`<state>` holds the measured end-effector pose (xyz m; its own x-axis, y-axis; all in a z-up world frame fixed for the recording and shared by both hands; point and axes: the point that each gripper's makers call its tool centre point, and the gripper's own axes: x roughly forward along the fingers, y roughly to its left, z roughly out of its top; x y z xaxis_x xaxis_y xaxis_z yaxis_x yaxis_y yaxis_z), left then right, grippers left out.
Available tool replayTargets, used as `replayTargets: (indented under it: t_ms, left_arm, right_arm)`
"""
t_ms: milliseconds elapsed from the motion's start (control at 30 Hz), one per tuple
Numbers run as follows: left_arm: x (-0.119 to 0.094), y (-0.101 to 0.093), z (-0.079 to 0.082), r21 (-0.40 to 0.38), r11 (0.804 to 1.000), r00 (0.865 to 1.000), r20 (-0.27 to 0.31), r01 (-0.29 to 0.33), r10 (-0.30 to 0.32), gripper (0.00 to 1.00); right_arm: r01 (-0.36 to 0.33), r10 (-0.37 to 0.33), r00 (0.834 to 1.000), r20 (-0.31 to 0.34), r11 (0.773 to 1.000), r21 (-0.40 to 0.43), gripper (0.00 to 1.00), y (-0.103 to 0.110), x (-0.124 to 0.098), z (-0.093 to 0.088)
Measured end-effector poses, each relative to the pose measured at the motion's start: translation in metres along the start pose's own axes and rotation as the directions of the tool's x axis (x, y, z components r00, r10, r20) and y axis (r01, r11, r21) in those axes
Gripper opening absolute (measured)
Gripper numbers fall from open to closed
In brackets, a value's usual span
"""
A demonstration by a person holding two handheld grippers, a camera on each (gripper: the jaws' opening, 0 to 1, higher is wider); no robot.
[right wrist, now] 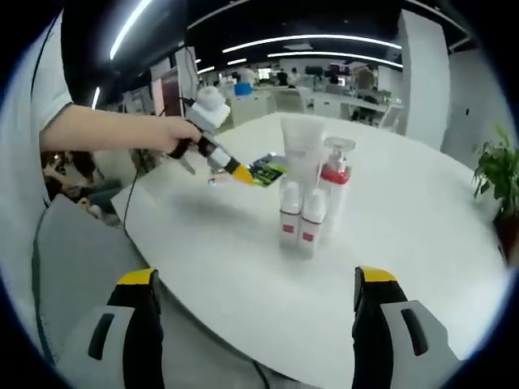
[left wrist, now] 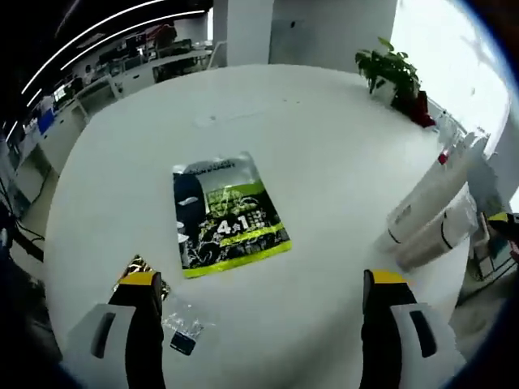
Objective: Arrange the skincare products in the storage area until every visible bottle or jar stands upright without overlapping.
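White round table | potted plant | open-plan office

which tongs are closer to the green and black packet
Left. The left tongs hover open just short of the green and black packet, and reach beside it in the right gripper view. The right tongs sit back at the table edge, behind the bottles.

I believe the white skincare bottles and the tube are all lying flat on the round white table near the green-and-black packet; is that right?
Not quite: in the right gripper view the two small white bottles, the tall white tube and the red-collared pump bottle stand upright in a cluster on the round white table. The green-and-black packet does lie nearby.
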<state>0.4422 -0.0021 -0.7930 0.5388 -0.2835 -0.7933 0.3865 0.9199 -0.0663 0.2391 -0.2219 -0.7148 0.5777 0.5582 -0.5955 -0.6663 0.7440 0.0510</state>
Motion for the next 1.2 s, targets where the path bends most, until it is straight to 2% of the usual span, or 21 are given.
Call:
replayTargets:
  t_ms: [200, 267, 400, 467, 500, 633, 700, 800, 833, 933, 1067, 1200]
  left_arm:
    - [0.015, 0.011, 0.009, -0.030, 0.998, 0.998, -0.040, -0.047, 0.046, 0.96]
    - [0.015, 0.012, 0.006, -0.042, 0.997, 0.996, -0.058, -0.066, 0.064, 0.97]
    - [0.029, 0.014, 0.014, -0.028, 0.996, 0.994, -0.066, -0.086, 0.084, 0.98]
    - [0.027, 0.009, 0.014, -0.015, 0.995, 0.993, -0.069, -0.098, 0.097, 0.98]
    - [0.030, 0.015, 0.018, -0.013, 0.995, 0.993, -0.067, -0.102, 0.101, 0.98]
    - [0.040, 0.015, 0.028, -0.009, 0.994, 0.991, -0.080, -0.110, 0.109, 0.98]
    - [0.048, 0.021, 0.031, -0.028, 0.992, 0.988, -0.098, -0.121, 0.117, 0.98]
    - [0.049, 0.018, 0.030, -0.065, 0.989, 0.986, -0.117, -0.130, 0.122, 0.98]
    - [0.056, 0.022, 0.038, -0.063, 0.990, 0.985, -0.123, -0.129, 0.121, 0.98]
    - [0.054, 0.022, 0.033, -0.043, 0.990, 0.981, -0.148, -0.134, 0.126, 0.98]
    - [0.057, 0.021, 0.035, -0.028, 0.989, 0.976, -0.168, -0.147, 0.140, 0.97]
    - [0.068, 0.026, 0.043, -0.034, 0.990, 0.978, -0.164, -0.139, 0.131, 0.93]
  right_arm:
    - [0.002, -0.002, 1.000, 0.017, 0.999, 0.039, 0.99, -0.004, -0.002, 0.002]
    - [0.005, -0.006, 1.000, 0.017, 0.999, 0.044, 0.99, -0.005, -0.001, 0.001]
    - [0.001, -0.001, 1.000, 0.010, 0.999, 0.044, 0.99, -0.004, 0.000, 0.000]
    - [0.002, -0.002, 1.000, 0.009, 0.999, 0.044, 0.99, -0.004, -0.001, 0.000]
    - [0.002, -0.003, 1.000, 0.009, 0.999, 0.045, 0.99, -0.004, -0.001, 0.000]
    - [0.003, -0.004, 1.000, 0.008, 0.999, 0.049, 0.99, -0.005, -0.001, -0.001]
    - [0.004, -0.005, 1.000, 0.008, 0.999, 0.049, 0.99, -0.005, -0.001, 0.000]
    - [0.006, -0.007, 1.000, 0.008, 0.999, 0.050, 0.99, -0.005, -0.001, 0.000]
    - [0.006, -0.007, 1.000, 0.008, 0.999, 0.052, 0.99, -0.005, -0.001, 0.000]
    - [0.003, -0.004, 1.000, 0.010, 0.998, 0.057, 0.98, -0.005, -0.001, 0.000]
    - [0.005, -0.005, 1.000, 0.008, 0.998, 0.056, 0.98, -0.006, -0.001, -0.001]
    - [0.002, -0.002, 1.000, 0.007, 0.998, 0.057, 0.98, -0.005, 0.000, -0.001]
